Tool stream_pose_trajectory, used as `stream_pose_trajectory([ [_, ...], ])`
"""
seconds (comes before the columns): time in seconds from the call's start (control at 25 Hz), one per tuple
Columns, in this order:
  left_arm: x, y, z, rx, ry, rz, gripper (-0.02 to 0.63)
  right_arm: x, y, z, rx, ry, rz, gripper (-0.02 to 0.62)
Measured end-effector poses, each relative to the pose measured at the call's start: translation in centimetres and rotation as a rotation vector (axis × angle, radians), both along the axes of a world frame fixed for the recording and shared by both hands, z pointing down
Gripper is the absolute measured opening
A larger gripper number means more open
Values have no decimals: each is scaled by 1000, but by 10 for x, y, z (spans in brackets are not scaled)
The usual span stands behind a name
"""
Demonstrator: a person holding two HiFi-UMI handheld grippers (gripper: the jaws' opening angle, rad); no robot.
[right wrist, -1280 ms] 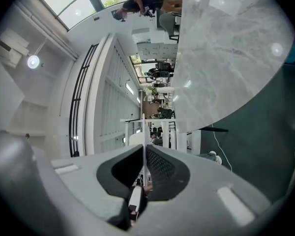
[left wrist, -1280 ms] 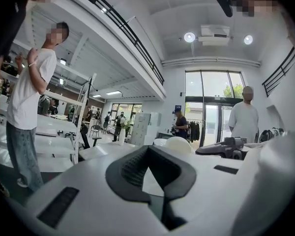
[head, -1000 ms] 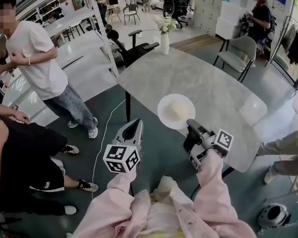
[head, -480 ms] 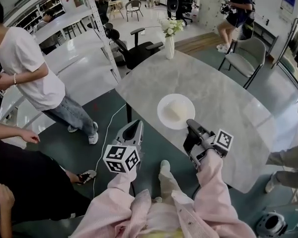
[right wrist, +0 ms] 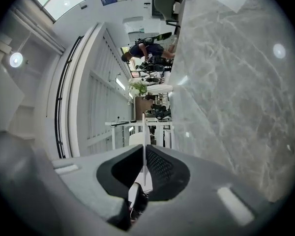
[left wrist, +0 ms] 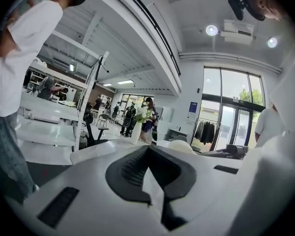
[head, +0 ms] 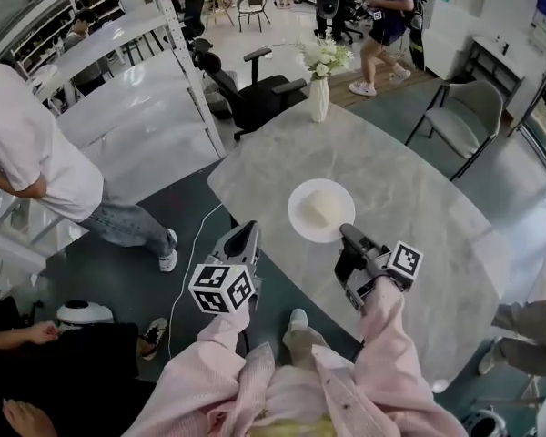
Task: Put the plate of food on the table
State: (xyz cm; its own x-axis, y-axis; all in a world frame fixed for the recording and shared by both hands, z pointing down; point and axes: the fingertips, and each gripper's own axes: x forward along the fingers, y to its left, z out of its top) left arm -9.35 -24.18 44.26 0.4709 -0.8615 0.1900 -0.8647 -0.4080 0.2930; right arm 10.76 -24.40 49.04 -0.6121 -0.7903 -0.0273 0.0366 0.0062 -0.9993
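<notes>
A white plate (head: pixel 321 210) with a pale mound of food hangs over the near edge of the grey marble table (head: pixel 419 189). My right gripper (head: pixel 345 234) is shut on the plate's near rim. In the right gripper view that rim shows edge-on as a thin white line (right wrist: pixel 144 132) between the jaws of the right gripper (right wrist: pixel 144 150), with the table top (right wrist: pixel 231 77) beside it. My left gripper (head: pixel 247 232) is shut and empty, left of the plate over the floor. The left gripper view shows the left gripper (left wrist: pixel 148 149) with its jaws together and the food (left wrist: pixel 180 145) beyond.
A white vase of flowers (head: pixel 319 89) stands at the table's far end. A black office chair (head: pixel 255 89) and a grey chair (head: pixel 464 116) stand around the table. A person in white (head: pixel 36 171) stands at left. A cable (head: pixel 194 262) and a round device (head: pixel 84 313) lie on the floor.
Both grippers and the plate have come forward toward the table, and the plate now sits further over its top. The person in white has slid toward the left edge, and a walker crosses at the back.
</notes>
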Motion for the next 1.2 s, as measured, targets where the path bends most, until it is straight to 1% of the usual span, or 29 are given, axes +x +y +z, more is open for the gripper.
stream_pose_trajectory([
  [0.2, -4, -30, 17, -57, 15, -34, -8, -4, -41, 16, -26, 12, -33, 20],
  [0.4, -18, -71, 43, -112, 8, -60, -8, -26, -96, 33, -7, -12, -61, 20],
  [0.52, -19, -89, 58, -145, 12, -63, -8, -34, -116, 47, -9, -12, -69, 20],
  [0.76, -20, -126, 92, -202, 11, -56, -8, -47, -158, 82, -47, 9, -74, 20],
  [1.0, -21, -146, 137, -284, 17, -49, -8, -57, -183, 125, -104, 52, -84, 20],
  [1.2, -19, -152, 157, -327, 23, -41, -8, -65, -191, 142, -135, 77, -95, 21],
])
